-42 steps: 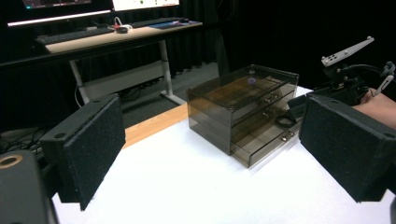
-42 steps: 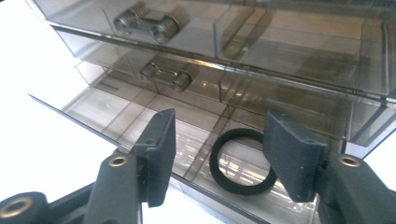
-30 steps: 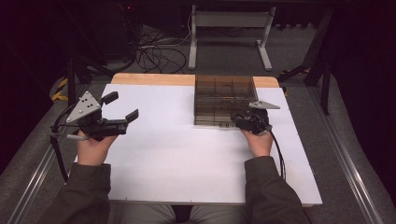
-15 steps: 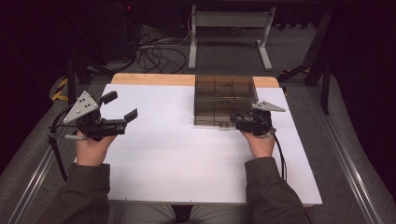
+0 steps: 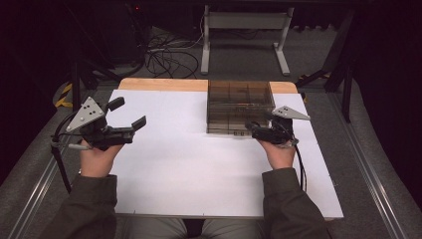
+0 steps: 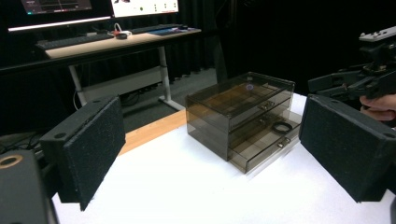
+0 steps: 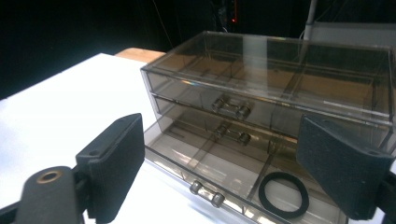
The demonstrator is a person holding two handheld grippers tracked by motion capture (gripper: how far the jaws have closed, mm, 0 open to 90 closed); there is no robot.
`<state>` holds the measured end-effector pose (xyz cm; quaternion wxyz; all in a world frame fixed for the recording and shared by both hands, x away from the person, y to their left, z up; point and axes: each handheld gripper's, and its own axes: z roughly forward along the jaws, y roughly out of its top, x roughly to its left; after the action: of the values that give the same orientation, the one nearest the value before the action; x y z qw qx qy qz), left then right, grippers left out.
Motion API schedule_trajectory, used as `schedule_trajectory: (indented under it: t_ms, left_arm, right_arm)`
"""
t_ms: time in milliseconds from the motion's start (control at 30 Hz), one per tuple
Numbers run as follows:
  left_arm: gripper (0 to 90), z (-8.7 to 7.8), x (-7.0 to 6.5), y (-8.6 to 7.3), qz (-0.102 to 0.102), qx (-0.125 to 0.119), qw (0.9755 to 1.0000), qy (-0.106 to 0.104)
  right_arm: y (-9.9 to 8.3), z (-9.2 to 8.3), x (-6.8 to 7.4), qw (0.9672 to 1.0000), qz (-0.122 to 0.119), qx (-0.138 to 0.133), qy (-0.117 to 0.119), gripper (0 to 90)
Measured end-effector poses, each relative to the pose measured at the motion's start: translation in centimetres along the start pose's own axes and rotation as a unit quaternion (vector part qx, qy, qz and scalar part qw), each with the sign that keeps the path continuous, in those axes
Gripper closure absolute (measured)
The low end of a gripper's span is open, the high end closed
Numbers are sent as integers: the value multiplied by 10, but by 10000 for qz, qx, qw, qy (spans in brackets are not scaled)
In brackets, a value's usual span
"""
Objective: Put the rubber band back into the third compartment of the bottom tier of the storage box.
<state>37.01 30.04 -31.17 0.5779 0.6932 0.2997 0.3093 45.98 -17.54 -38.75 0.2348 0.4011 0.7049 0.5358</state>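
A smoked clear drawer box (image 5: 240,102) stands at the far right of the white table (image 5: 189,159). Its bottom drawer (image 7: 205,163) is pulled out, and a black ring (image 7: 283,194) lies in the drawer's front right compartment. My right gripper (image 5: 254,128) hovers just in front of that drawer. Its jaws have just been opening, with nothing between the pads, and the ring (image 6: 282,127) lies below and beyond them. My left gripper (image 5: 130,112) is held above the table's left side, open and empty, pointing toward the box (image 6: 238,100).
A wooden strip (image 5: 159,84) runs along the table's far edge. Beyond it are floor cables (image 5: 164,55) and a metal stand (image 5: 244,30). A desk with a keyboard (image 6: 70,42) shows behind the box in the left gripper view.
My right gripper has shifted slightly to the right, away from the drawer front. The left gripper has stayed where it was.
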Motion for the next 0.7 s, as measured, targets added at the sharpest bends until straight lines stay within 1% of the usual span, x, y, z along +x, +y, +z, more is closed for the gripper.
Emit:
schedule_trajectory:
  t_ms: [233,300,433,700]
  left_arm:
    - [78,-1,0,1,1,-11,10000,21]
    - [78,-2,0,2,29,-14,10000,34]
    - [78,-4,1,2,10,-49,10000,47]
    - [78,-3,0,2,-2,-2,10000,45]
  right_arm:
    - [11,-8,9,9999,-75,-144,55,92]
    - [14,-10,12,9997,-119,-182,97,89]
    - [20,-16,16,9995,-154,-226,137,73]
    - [31,-26,23,9988,-259,-316,266,44]
